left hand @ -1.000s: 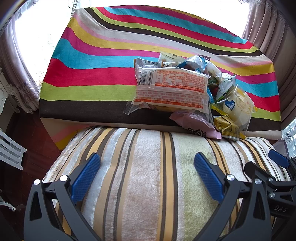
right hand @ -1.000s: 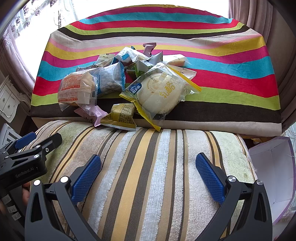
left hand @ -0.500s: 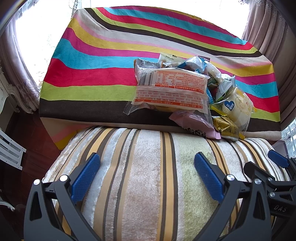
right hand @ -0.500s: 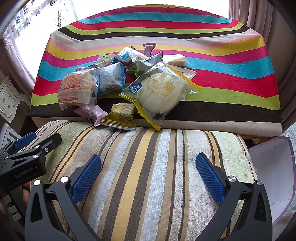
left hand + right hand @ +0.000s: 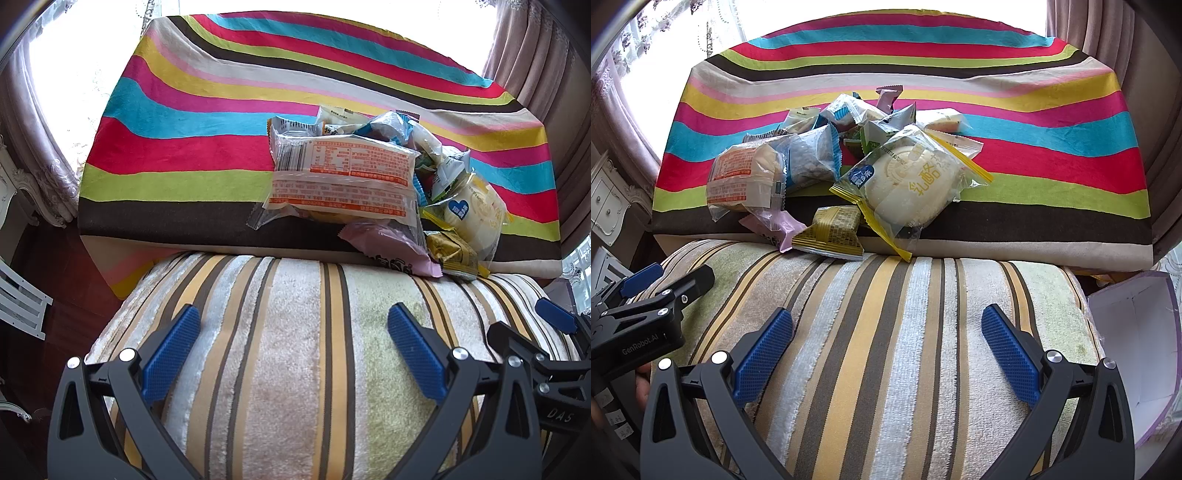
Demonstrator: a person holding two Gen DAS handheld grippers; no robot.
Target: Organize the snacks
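A heap of wrapped snacks lies on the bright striped cloth [image 5: 184,147]. On top is a clear packet with orange print [image 5: 341,181], also in the right wrist view [image 5: 738,177]. A round white bun in a yellow-edged bag [image 5: 912,184] leans at the front, also in the left wrist view [image 5: 472,218]. A pink wrapper [image 5: 772,227] and an olive packet [image 5: 834,230] overhang the cloth's front edge. My left gripper [image 5: 291,350] and right gripper [image 5: 886,350] are both open and empty, held side by side over the striped plush cushion [image 5: 886,314], short of the heap.
An open white box with a purple rim [image 5: 1134,343] sits low at the right of the cushion. Curtains [image 5: 554,55] hang behind the cloth. A white cabinet [image 5: 605,199] stands at far left. Dark floor [image 5: 55,266] lies left of the cushion.
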